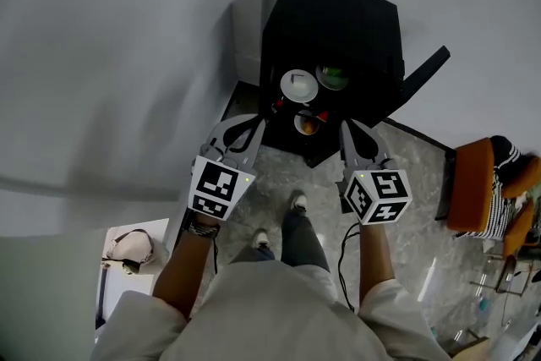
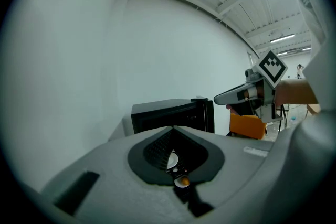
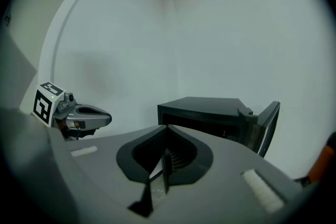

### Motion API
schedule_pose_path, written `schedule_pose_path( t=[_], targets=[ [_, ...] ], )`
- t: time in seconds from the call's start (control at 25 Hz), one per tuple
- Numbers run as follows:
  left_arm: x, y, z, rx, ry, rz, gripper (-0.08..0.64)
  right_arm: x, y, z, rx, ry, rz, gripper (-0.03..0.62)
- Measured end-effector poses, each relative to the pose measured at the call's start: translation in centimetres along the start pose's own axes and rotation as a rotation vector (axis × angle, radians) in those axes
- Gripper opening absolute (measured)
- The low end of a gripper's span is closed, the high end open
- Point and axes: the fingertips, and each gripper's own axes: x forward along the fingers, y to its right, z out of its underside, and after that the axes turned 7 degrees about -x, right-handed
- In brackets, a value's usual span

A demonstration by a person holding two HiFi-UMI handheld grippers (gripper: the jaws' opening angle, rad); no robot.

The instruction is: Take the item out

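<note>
White bench [image 1: 161,232] at near left, carrying a pale bundle [image 1: 131,248] I can't identify; no part in the job. Left claw [image 1: 245,127] next, held level-ish and aimed at the box, jaws closed or all but closed, only a thin slit between the pads and nothing gripped. Through that slit its own view catches a sliver of white and a spot of orange from the dishes ahead. Centre, far: black box [image 1: 338,21], oven-like, standing against the wall with its front open. In its mouth sit three dishes: white dish [image 1: 298,85] to the left, green-filled bowl [image 1: 332,77] just right of it, orange-filled cup [image 1: 307,123] nearer the person, with a small red thing [image 1: 277,104] at the left edge. Can't tell whether they rest inside the chamber or on a ledge at its lip. Right claw [image 1: 351,129] close to the box's near right corner, jaws shut, empty. Door [image 1: 425,69] swung out to the right. Orange chair [image 1: 473,186] at right, well apart. Progress, as I judge it: access is done, since the door is open, and both claws are near the opening, but no dish is touched or lifted. Left to do: pick which item, open a claw, reach in, grip, draw it clear.
</note>
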Motion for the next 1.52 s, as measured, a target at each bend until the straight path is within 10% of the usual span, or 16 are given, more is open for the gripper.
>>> schedule_pose_path(
  t=[1.52],
  targets=[
    [14.5,-6.8,13.5,-0.184,-0.232,-0.079,0.005,23.9,7.5,24.0,0.544,-0.207,-0.009,0.017]
  ],
)
